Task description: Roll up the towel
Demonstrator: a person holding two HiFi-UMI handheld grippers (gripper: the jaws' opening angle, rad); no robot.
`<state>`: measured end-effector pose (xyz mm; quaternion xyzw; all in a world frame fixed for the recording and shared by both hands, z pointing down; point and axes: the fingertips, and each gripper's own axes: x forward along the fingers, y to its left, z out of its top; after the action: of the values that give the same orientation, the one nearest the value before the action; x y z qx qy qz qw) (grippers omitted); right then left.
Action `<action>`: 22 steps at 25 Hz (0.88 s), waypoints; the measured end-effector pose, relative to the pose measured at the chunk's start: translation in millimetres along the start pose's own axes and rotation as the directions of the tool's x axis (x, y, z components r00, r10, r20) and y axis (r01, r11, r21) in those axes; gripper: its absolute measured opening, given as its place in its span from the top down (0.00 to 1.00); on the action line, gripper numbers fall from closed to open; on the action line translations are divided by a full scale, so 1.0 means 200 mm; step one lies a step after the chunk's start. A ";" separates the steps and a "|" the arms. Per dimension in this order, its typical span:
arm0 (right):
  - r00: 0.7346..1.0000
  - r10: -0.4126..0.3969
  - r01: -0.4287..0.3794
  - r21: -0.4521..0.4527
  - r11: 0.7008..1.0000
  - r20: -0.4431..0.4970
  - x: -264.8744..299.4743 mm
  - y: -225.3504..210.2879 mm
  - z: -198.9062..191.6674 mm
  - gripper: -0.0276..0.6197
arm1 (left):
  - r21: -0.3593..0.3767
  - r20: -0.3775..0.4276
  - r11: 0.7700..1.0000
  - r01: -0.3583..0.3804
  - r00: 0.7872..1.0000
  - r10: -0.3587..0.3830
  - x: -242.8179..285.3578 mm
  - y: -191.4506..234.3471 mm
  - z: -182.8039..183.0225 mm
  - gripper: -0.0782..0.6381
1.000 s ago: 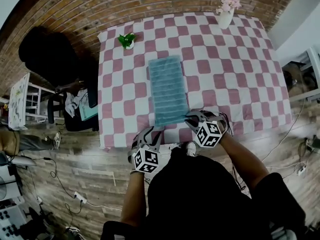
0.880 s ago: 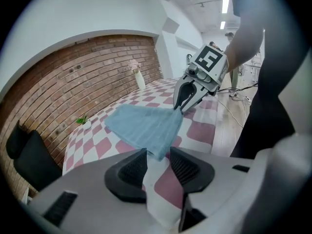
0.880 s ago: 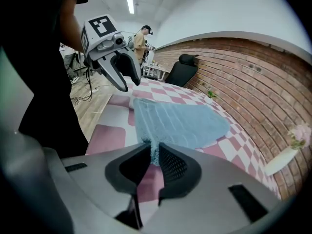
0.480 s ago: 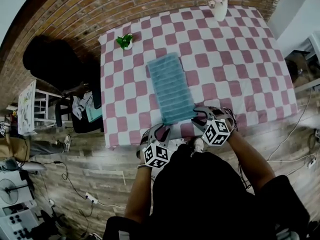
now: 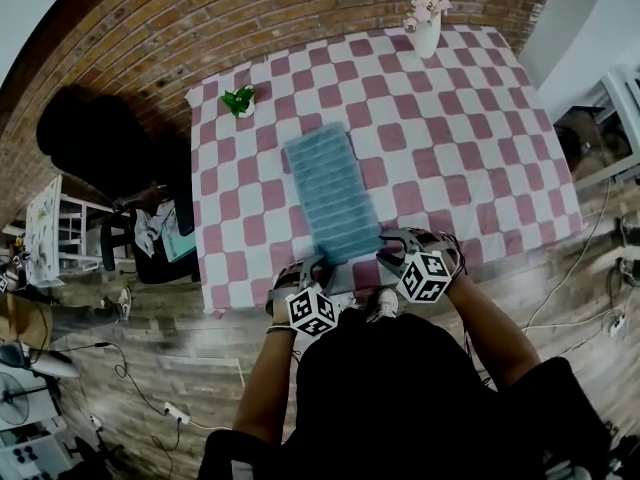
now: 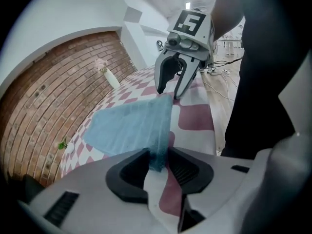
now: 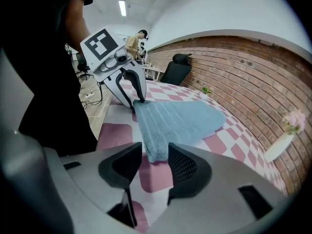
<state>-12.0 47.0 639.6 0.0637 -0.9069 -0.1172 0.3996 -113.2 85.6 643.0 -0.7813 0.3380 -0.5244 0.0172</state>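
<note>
Blue ribbed terry towel (image 5: 332, 193) lies flat and unrolled on the pink-and-white checked counter (image 5: 470, 138). Its long axis runs away from the person and its near short edge sits close to the counter's front edge. Roll not started.

Handling, my read:
- Soft, light and floppy, with no stiffness, so a lifted corner just droops.
- The pile should grip itself and a roll ought to hold. Dragged rather than turned over, it'll likely slide on the tablecloth.
- Best hold is both near corners at once, so the edge folds over straight. A one-sided pinch would probably skew the roll into a cone.

Left gripper (image 5: 312, 266) is at the near left corner, pointing steeply down and forward. Its fingers (image 6: 129, 172) are nearly together and clamped on that corner. In the left gripper view the cloth stands on edge between them, lifted off the counter.

Right gripper (image 5: 388, 246) is at the near right corner, angled down about halfway. Its fingers (image 7: 187, 167) have just been opening and now stand apart. The corner lies flat between them with a gap on one side, so there's no grip on it.

The right side needs to close on its corner before anything turns over.
</note>
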 end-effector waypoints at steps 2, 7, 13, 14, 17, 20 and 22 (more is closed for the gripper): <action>0.999 0.022 -0.021 0.023 1.000 -0.029 0.06 -0.01 -0.01 0.71 | -0.007 -0.007 1.000 0.021 1.000 -0.021 0.02 0.01 -0.03 0.71; 0.996 0.081 -0.075 0.163 0.984 -0.032 0.08 -0.04 -0.04 0.79 | -0.107 0.026 0.990 0.095 0.995 -0.092 0.03 0.01 -0.02 0.72; 0.999 0.048 -0.041 0.236 0.971 -0.020 0.07 -0.06 -0.05 0.86 | -0.085 0.014 0.985 0.148 0.989 -0.147 0.04 0.00 -0.02 0.76; 0.999 0.046 -0.040 0.239 0.970 -0.021 0.07 -0.06 -0.05 0.86 | -0.081 0.009 0.985 0.150 0.989 -0.150 0.04 0.00 -0.02 0.77; 0.998 0.055 -0.046 0.234 0.971 -0.033 0.06 -0.04 -0.04 0.87 | -0.061 0.005 0.987 0.151 0.989 -0.151 0.04 -0.01 -0.01 0.83; 0.995 0.076 -0.065 0.183 0.981 -0.057 0.03 0.02 -0.04 0.87 | -0.053 0.003 0.985 0.164 0.986 -0.164 0.02 -0.04 -0.02 0.86; 0.993 0.095 -0.084 0.157 0.984 -0.065 0.00 0.07 -0.04 0.87 | -0.058 0.006 0.981 0.183 0.983 -0.183 -0.01 -0.07 -0.02 0.86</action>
<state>-6.9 58.9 648.0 0.0576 -0.9001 -0.0264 0.4311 -110.2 98.8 649.3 -0.8093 0.2799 -0.5136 -0.0540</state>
